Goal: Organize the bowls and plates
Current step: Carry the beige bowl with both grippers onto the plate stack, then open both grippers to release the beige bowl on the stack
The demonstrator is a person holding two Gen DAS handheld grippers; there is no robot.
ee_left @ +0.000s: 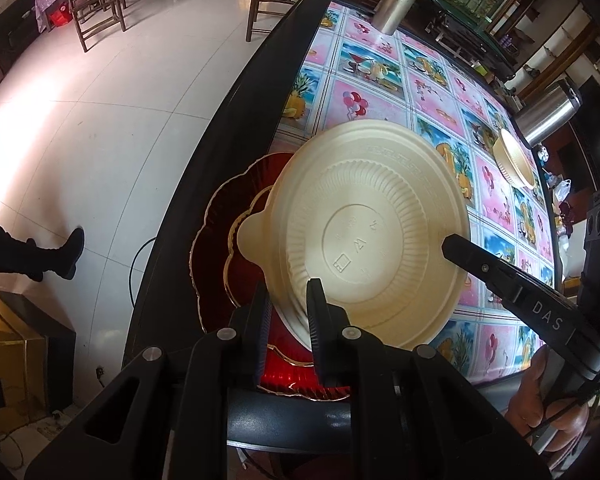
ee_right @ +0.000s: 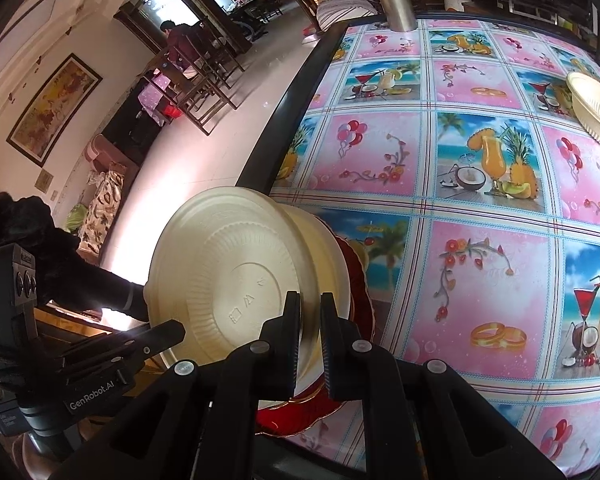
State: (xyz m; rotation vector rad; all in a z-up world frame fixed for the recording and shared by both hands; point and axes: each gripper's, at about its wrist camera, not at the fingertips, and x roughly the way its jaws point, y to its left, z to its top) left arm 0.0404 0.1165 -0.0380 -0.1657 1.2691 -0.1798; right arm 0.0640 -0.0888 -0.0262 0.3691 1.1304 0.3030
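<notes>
1. Cream bowl (ee_left: 376, 232) was held upside down and tilted, its ribbed underside and flat base facing both cameras, with a small tab handle (ee_left: 252, 236) sticking out toward the table's edge.
2. It sat over a stack of red gold-rimmed plates (ee_left: 220, 240) at the near corner of the table (ee_left: 380, 72); whether the bowl touched the plates could not be told.
3. Left claw (ee_left: 286, 312) was nearly closed, pinching the bowl's rim between its two pads.
4. Right claw (ee_right: 310, 332) was likewise narrowed onto the bowl's rim on the other side, fingers either side of the wall.
5. In the right wrist view the bowl (ee_right: 236, 280) looked edge-on with its base turned left, and the red plates (ee_right: 356, 280) lay beneath and behind it.
6. A second cream bowl (ee_right: 596, 108) stood upright well apart, farther along the table.
7. The table carried a glossy cloth of pink and blue squares printed with drinks, balloons and rings, inside a dark frame.
8. Two steel flasks stood at the far side: one (ee_left: 396, 4) at the far end, another (ee_left: 548, 112) near the second bowl.
9. Room: pale tiled floor (ee_left: 100, 120), wooden chairs (ee_left: 96, 8), and a framed painting (ee_right: 54, 108) on the wall.
</notes>
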